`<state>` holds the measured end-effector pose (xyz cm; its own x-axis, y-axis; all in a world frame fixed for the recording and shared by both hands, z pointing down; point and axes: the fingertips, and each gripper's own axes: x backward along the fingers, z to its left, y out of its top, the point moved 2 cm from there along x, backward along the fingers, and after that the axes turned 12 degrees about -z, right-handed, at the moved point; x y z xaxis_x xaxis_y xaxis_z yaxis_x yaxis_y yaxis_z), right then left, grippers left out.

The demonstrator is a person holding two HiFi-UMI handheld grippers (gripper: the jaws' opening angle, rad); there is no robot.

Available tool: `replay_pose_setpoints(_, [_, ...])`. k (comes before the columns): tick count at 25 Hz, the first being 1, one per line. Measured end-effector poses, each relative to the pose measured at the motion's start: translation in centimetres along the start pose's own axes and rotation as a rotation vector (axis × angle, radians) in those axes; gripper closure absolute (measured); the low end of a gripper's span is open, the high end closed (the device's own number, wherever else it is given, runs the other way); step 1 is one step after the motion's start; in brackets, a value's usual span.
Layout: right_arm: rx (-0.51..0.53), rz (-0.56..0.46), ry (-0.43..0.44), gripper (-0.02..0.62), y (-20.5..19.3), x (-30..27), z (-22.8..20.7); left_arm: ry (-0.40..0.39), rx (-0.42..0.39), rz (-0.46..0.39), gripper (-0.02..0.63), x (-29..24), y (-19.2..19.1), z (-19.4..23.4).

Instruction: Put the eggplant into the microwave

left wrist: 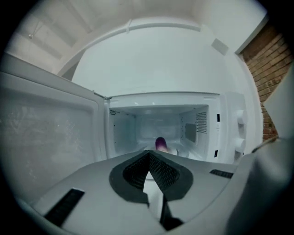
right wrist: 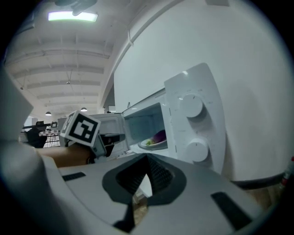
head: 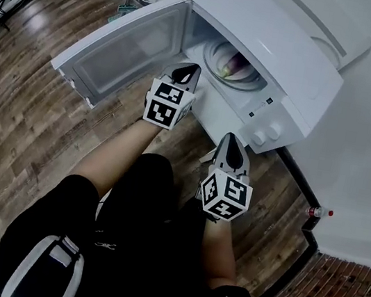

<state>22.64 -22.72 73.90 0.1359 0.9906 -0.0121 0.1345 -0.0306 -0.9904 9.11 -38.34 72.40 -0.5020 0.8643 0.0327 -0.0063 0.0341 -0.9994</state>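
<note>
The purple eggplant point(head: 235, 64) lies on a round pale plate point(head: 215, 65) inside the white box-shaped microwave point(head: 273, 46). The microwave sits on the wooden floor point(head: 26, 132) with its door point(head: 118, 45) wide open. The left gripper point(head: 186, 72) is just in front of the opening, its jaws closed and empty. The right gripper point(head: 230, 145) has closed, empty jaws too.

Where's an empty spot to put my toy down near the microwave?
The top of the microwave is bare. So is the wooden floor left of the open door. Inside is crowded: the eggplant sits on the plate. In front, the left gripper, right gripper and the person's legs fill the space.
</note>
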Motion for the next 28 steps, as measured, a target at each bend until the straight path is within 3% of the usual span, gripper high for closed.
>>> replay_pose_setpoints(3, [0.0, -0.022, 0.024, 0.591, 0.1, -1.4, 0.8, -0.02, -0.022, -0.032, 0.606, 2.9, 0.0, -1.2])
replay_pose_setpoints(6, [0.001, -0.042, 0.041, 0.59, 1.5, -2.3, 1.6, -0.047, 0.029, -0.033, 0.606, 4.9, 0.7, -2.6])
replay_pose_setpoints(10, [-0.01, -0.048, 0.046, 0.591, 6.4, -2.9, 3.0, -0.074, 0.053, -0.054, 0.606, 6.7, 6.7, -3.9])
replay_pose_setpoints(14, [-0.015, -0.091, 0.055, 0.591, 15.9, -2.1, 4.8, -0.088, 0.049, -0.059, 0.606, 8.3, 17.3, -4.6])
replay_pose_setpoints(22, [0.001, -0.122, 0.019, 0.591, 40.8, 1.2, 8.8, -0.123, 0.047, 0.024, 0.606, 10.4, 40.5, -6.6])
replay_pose_setpoints(25, [0.017, -0.123, -0.005, 0.59, 47.6, 3.0, 10.3, -0.107, 0.047, 0.062, 0.606, 12.0, 46.0, -7.1])
replay_pose_setpoints(28, [0.027, -0.134, -0.018, 0.591, 51.3, 4.4, 11.4, -0.109, 0.038, 0.066, 0.606, 13.1, 49.4, -7.5])
